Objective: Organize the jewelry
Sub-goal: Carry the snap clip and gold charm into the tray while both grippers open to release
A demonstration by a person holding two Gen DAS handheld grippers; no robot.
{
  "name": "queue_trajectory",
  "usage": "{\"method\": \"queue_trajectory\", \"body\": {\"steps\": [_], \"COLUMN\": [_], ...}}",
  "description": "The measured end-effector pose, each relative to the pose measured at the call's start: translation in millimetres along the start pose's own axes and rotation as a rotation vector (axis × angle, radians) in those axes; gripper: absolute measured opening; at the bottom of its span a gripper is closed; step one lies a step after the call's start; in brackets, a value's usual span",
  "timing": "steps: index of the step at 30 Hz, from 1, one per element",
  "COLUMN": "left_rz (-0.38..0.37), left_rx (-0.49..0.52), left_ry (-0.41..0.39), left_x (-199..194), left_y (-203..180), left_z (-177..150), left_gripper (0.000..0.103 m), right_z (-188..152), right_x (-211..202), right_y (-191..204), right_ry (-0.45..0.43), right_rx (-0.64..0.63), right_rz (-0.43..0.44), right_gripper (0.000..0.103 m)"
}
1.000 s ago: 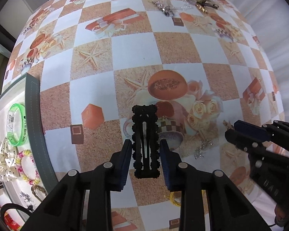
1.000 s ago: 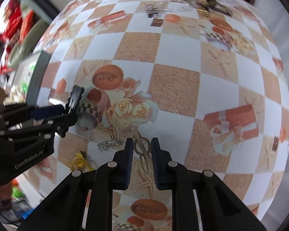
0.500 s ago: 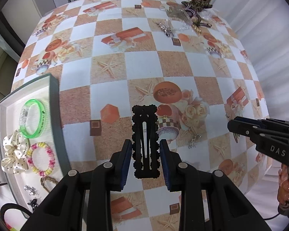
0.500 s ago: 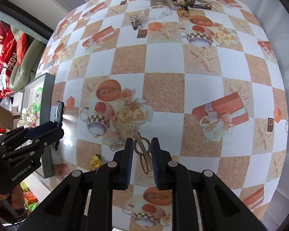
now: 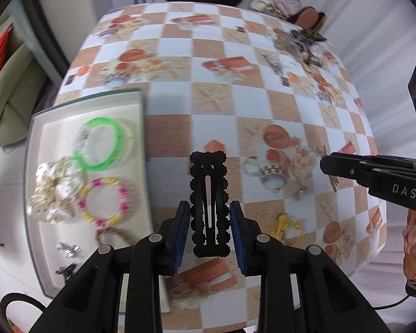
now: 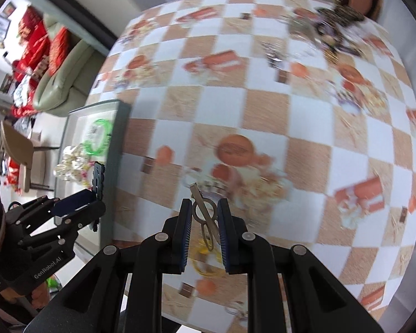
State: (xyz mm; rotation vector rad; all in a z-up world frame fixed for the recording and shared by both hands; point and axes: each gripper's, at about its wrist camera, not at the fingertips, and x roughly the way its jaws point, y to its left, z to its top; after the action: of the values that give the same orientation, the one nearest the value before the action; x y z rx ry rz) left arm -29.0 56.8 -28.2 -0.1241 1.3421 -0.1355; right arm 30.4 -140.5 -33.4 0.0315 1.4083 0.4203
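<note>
We held 2 grippers above the table (image 5: 180,127), which wore a checked cloth printed with teacups, roses, starfish and orange gift boxes. Our left gripper (image 5: 210,227) pinched a black scalloped snap hair clip (image 5: 208,202) between its blue pads, the clip standing up lengthwise out of the jaws. Our right gripper (image 6: 205,226) pinched a thin gold-toned hair clip (image 6: 205,219), tilted between its pads.

Writing we could read: "DAS" in white on the side of the right gripper in the left wrist view, and "GenRobot.AI" on the side of the left gripper in the right wrist view.

To the left lay a grey-rimmed tray (image 5: 144,149) holding a green bangle (image 5: 102,144), a white polka-dot bow (image 5: 52,188), a pink and yellow bead bracelet (image 5: 104,201) and some smaller pieces too blurred to name. A tangled heap of jewelry (image 5: 302,44) sat at the far right of the table. A yellow piece (image 5: 287,223) and a small silver piece (image 5: 302,191) lay on the cloth between the 2 grippers.
</note>
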Motion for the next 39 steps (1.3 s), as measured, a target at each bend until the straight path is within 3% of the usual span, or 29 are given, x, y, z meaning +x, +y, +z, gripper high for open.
{"method": "queue_trajectory", "body": {"steps": [11, 21, 27, 39], "left_rz": [0.059, 0.122, 0.146, 0.163], "left_rx": [-0.179, -0.280, -0.321, -0.313], "left_ry": [-0.025, 0.000, 0.017, 0.031], "left_x": [-17, 4, 23, 43], "left_y": [90, 151, 172, 179], "left_z": [-32, -52, -54, -48], "left_gripper": [0.034, 0.034, 0.034, 0.034], "right_z": [32, 60, 76, 94], "right_x": [26, 70, 100, 153], "right_y": [93, 170, 193, 210], "right_ry": [0.031, 0.070, 0.101, 0.153], "right_rx": [-0.160, -0.265, -0.263, -0.244], "right_rz": [0.068, 0.101, 0.107, 0.063], "right_gripper": [0.020, 0.020, 0.020, 0.020]}}
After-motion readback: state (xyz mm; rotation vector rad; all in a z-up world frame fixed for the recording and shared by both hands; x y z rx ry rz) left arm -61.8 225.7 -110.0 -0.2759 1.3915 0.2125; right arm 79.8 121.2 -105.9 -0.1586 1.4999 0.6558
